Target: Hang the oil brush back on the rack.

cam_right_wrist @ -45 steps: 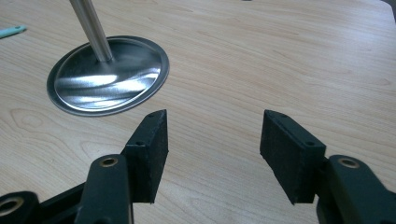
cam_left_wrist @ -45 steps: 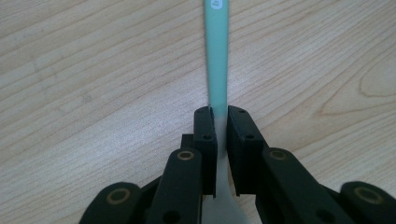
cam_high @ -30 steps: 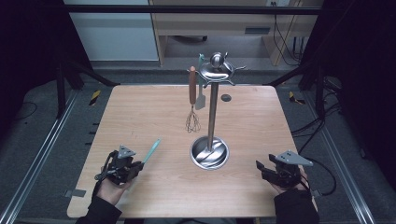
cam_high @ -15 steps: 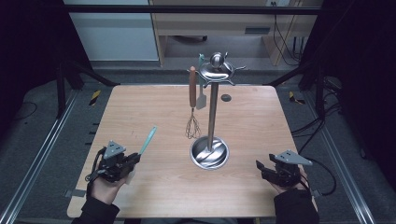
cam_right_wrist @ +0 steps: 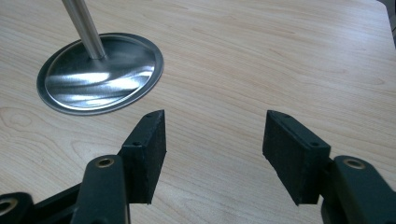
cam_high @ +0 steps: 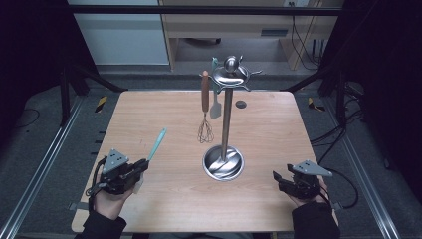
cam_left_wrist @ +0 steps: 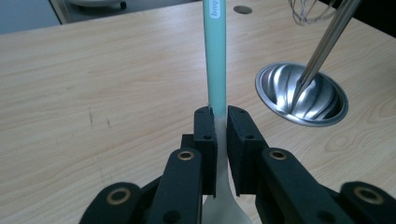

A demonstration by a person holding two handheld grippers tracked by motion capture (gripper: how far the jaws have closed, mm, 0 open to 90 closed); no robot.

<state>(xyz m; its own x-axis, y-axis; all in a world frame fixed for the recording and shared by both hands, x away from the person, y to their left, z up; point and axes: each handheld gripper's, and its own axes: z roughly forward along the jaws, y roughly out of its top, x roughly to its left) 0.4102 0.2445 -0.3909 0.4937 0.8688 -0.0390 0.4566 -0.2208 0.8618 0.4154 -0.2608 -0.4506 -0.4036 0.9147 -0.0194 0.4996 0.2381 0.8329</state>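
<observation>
Spatula point(cam_left_wrist: 216, 60) is clamped at its neck by the left gripper point(cam_left_wrist: 221, 140), handle pointing toward the rack point(cam_high: 226, 119); the right gripper point(cam_right_wrist: 212, 154) is held apart, empty.

Two black hand-held grippers: the left hand-held gripper point(cam_high: 141, 167) and right hand-held gripper point(cam_high: 278, 180) each carry a grey three-cornered plate, brass-ringed pivot screws, blocky black jaws and a black cable. Dark sleeves cover both forearms.
</observation>
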